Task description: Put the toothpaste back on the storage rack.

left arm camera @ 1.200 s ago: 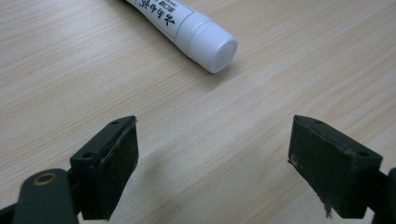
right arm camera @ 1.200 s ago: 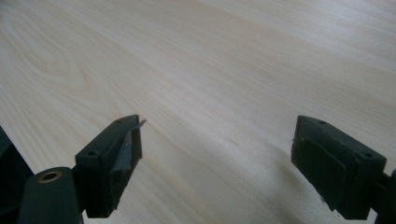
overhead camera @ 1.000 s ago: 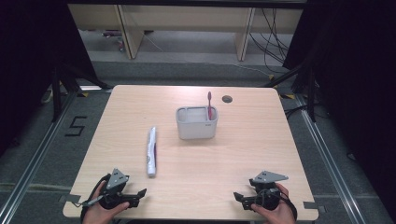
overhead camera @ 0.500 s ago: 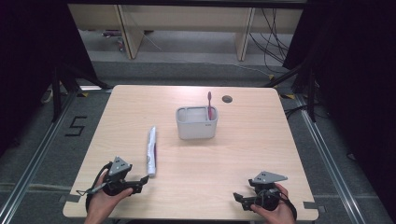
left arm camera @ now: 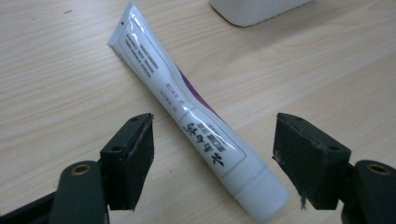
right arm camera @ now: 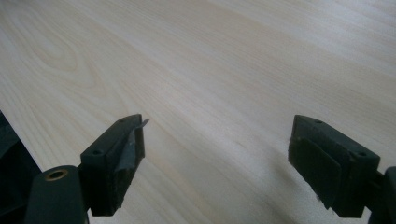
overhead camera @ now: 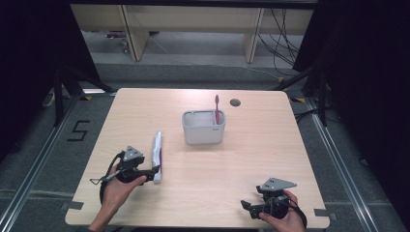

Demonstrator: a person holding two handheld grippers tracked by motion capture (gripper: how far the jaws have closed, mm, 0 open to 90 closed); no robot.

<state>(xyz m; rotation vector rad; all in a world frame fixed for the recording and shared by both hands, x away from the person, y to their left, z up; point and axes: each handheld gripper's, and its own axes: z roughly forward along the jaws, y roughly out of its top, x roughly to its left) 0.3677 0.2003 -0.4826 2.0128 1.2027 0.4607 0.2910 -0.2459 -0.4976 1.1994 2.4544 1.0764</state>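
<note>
High view: left gripper [overhead camera: 151,172] at near end of white toothpaste tube [overhead camera: 156,150], which lies flat on bench [overhead camera: 251,154] left of the grey holder [overhead camera: 203,129] with a pink toothbrush [overhead camera: 217,107]. Right gripper [overhead camera: 247,207] near bench's front right edge, well apart.

Left gripper view: tube [left arm camera: 196,126] lies between the jaws, cap end nearest; jaws have just been closing, pads not touching it.

Right gripper view: jaws wide over bare wood.
</note>
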